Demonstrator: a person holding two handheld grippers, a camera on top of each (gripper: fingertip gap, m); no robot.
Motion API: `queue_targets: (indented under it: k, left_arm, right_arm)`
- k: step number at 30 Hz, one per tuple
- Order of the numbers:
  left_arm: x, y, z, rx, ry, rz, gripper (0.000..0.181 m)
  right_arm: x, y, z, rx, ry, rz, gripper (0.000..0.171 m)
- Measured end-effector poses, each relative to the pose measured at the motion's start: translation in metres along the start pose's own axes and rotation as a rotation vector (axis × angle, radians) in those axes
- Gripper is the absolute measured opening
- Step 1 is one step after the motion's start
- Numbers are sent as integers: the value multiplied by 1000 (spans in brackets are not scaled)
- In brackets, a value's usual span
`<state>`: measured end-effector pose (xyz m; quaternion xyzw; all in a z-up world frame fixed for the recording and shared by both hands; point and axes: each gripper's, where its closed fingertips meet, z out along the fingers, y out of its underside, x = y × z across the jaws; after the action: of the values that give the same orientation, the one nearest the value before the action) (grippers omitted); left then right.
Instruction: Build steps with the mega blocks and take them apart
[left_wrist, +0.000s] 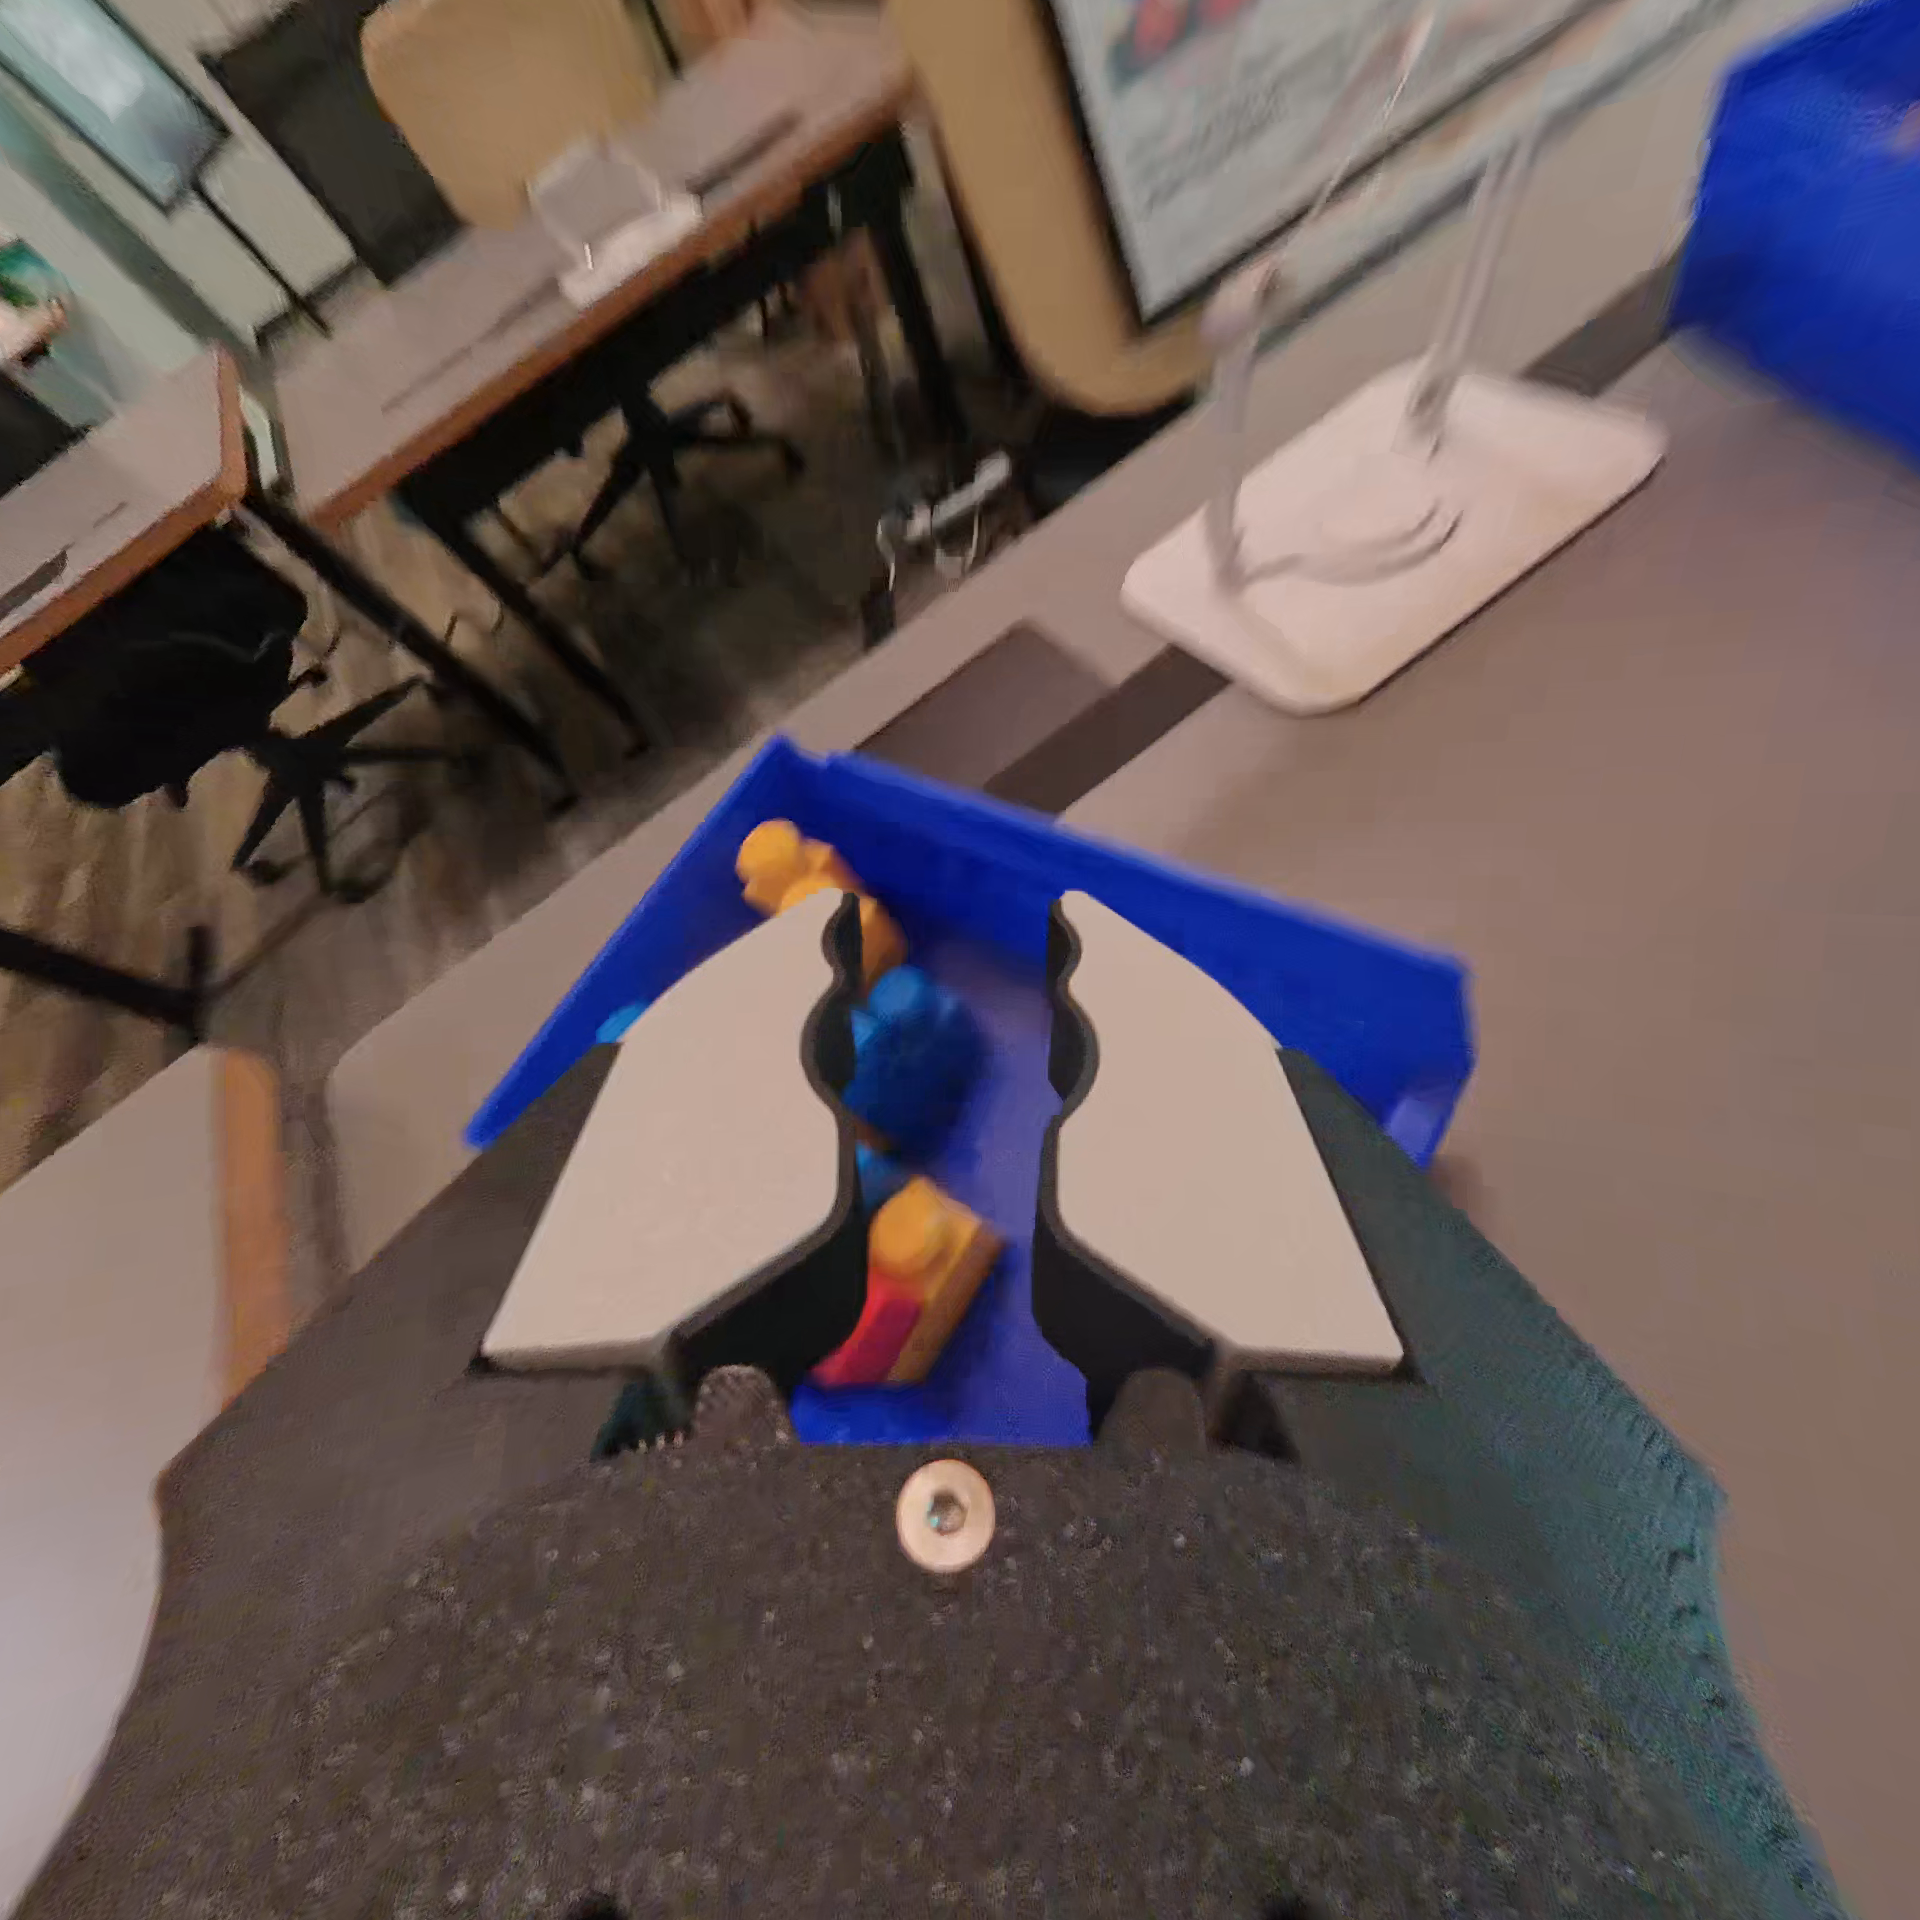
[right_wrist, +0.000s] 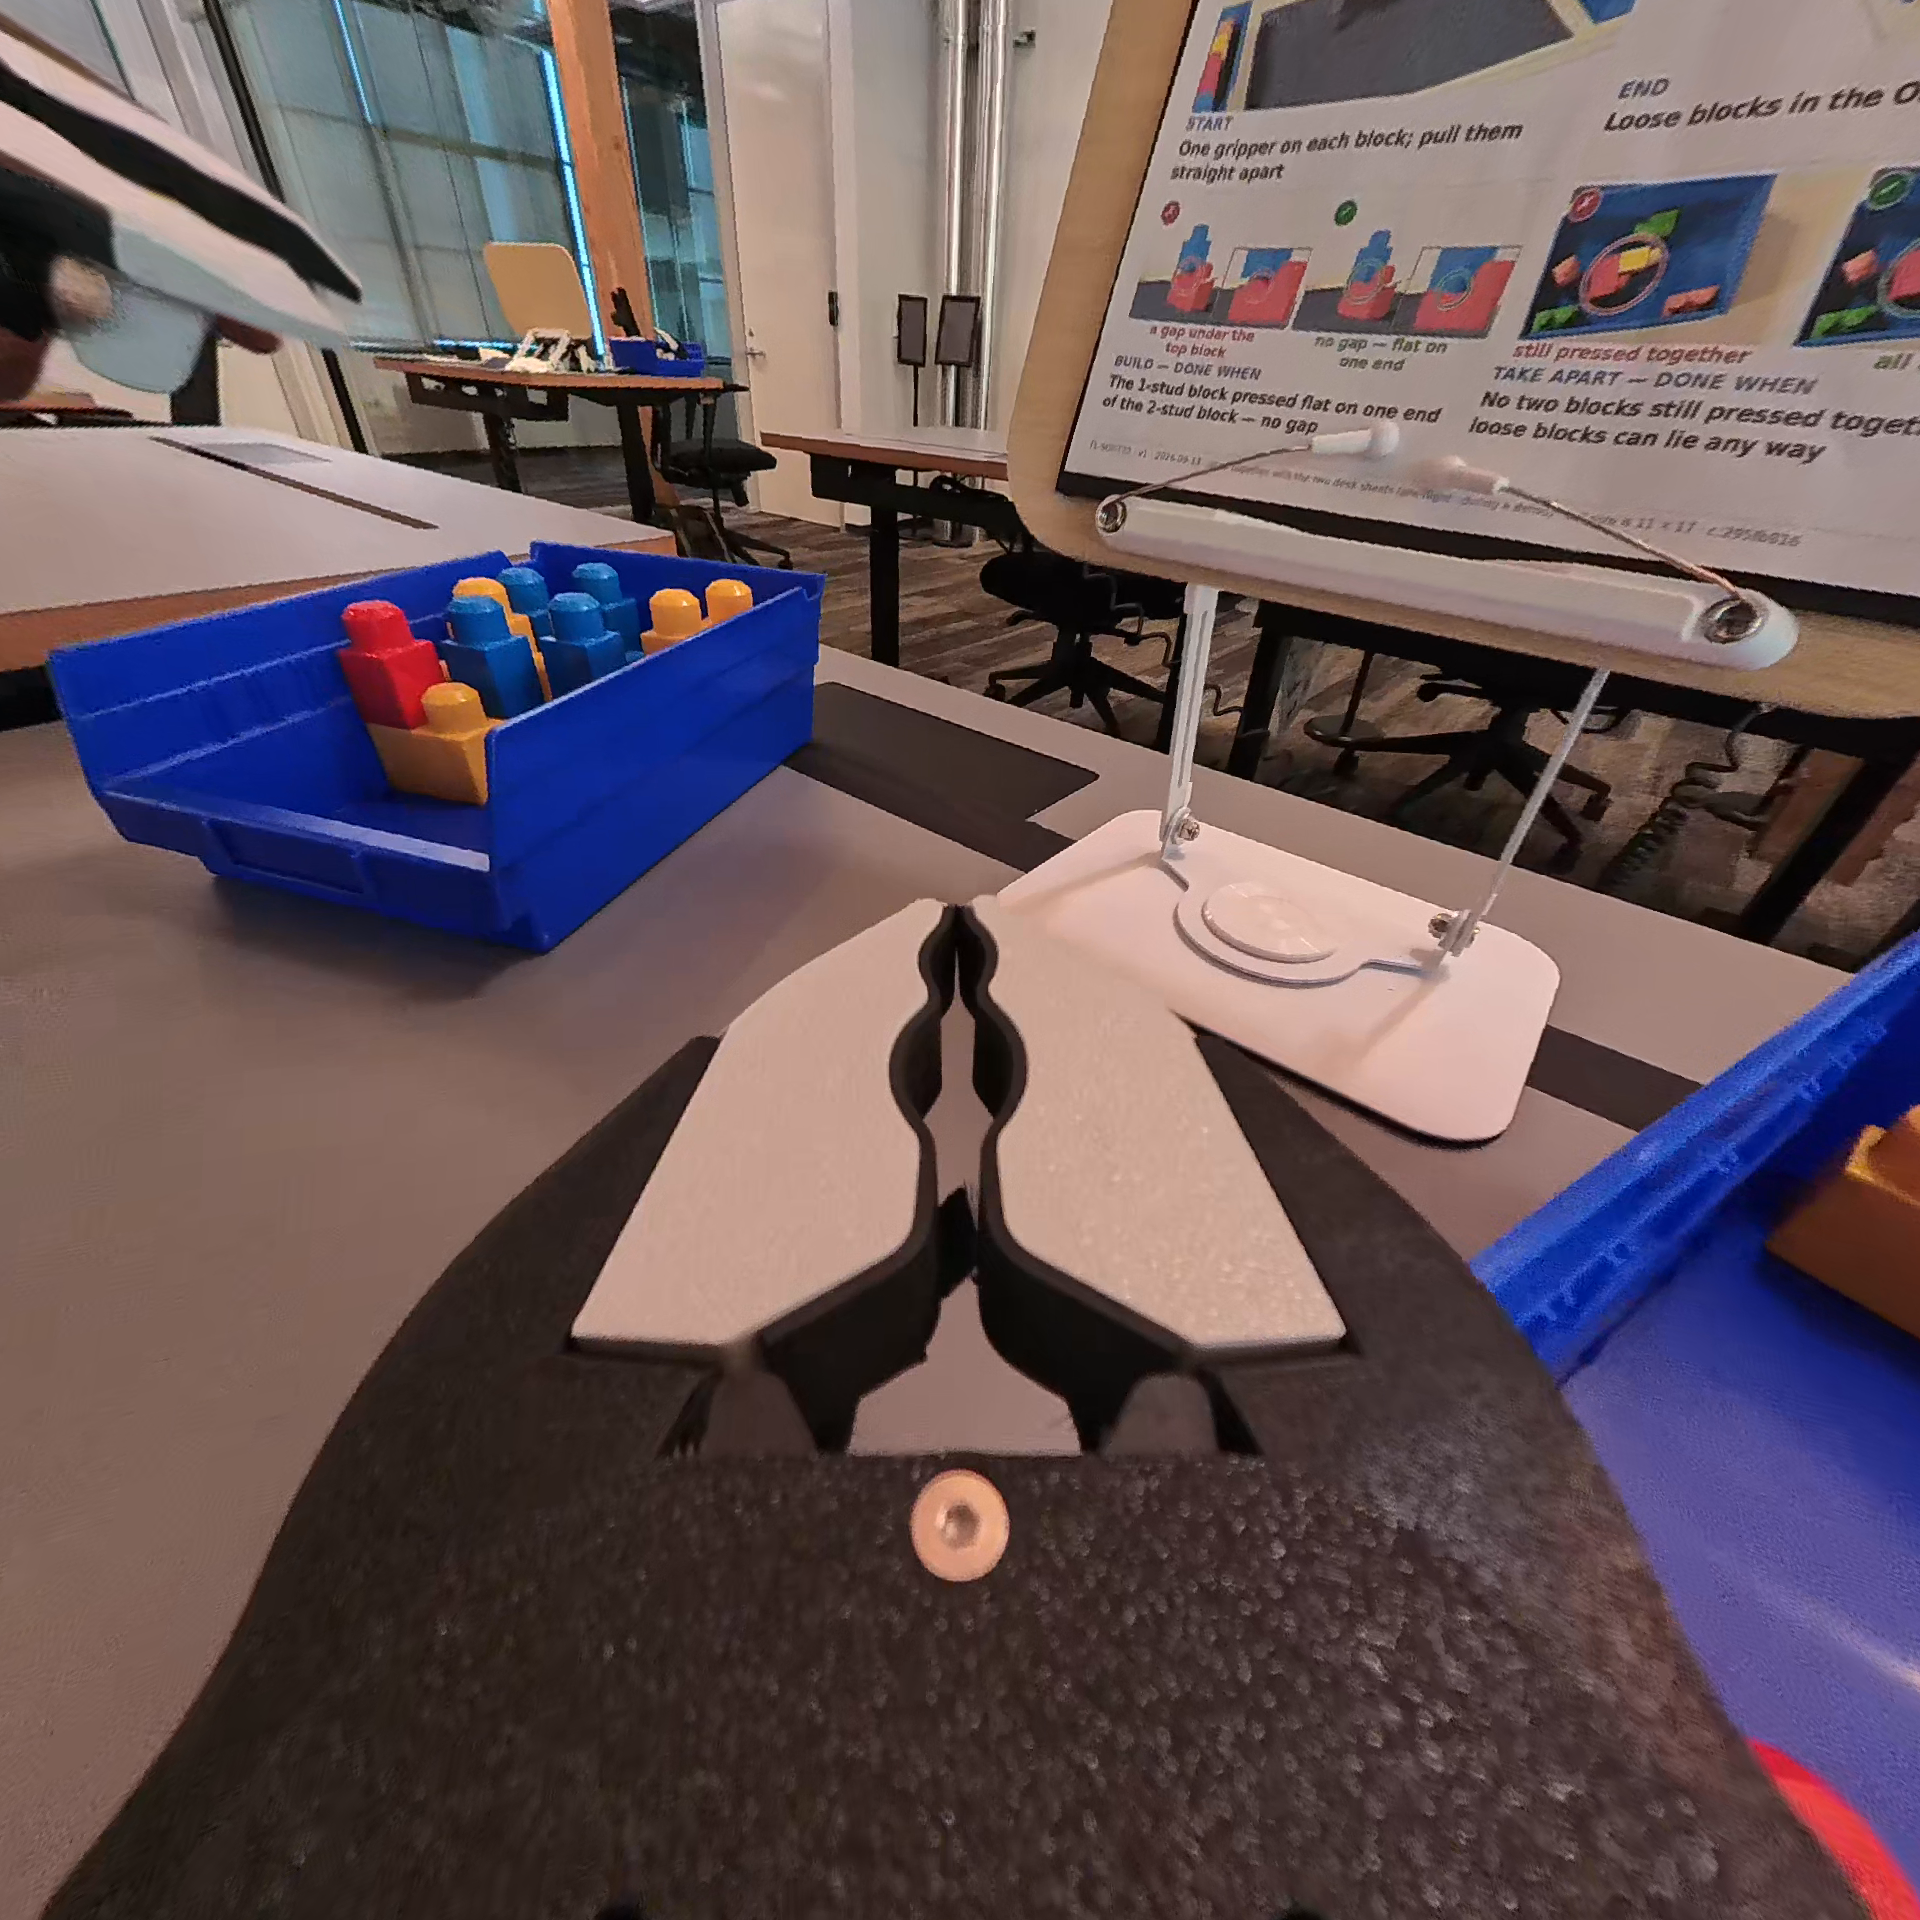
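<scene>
Blocks (left_wrist: 914, 1049) in bin (left_wrist: 1195, 914); left gripper (left_wrist: 951, 925) parted above, right gripper (right_wrist: 956, 920) closed, empty.

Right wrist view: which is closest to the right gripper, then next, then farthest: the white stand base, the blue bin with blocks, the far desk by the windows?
1. White stand base: just ahead of the right gripper, slightly to its right.
2. Blue bin with blocks: farther out, ahead on the left.
3. Far desk: far back by the windows, across the room.
</scene>
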<state>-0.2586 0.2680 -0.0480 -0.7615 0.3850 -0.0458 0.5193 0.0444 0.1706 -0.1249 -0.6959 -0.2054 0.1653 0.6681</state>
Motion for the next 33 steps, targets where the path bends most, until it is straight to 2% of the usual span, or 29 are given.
queue_targets:
  k: [6,11,15,22,30,33]
  left_arm:
    - [-41,72,4,-384,53,91,46]
    - [-49,117,11,-558,89,158,63]
    - [-44,141,15,-666,153,194,64]
    - [-42,167,22,-817,232,278,64]
    - [-32,175,29,-940,282,441,45]
    - [-27,180,31,-993,290,482,44]
  right_arm:
    - [4,-1,-2,3,0,11,0]
    - [3,4,-1,-13,-10,19,0]
    - [1,7,1,-27,-25,20,0]
    - [-2,14,3,-52,-53,24,0]
    - [-7,20,5,-76,-85,30,0]
    - [-9,21,6,-82,-95,32,0]
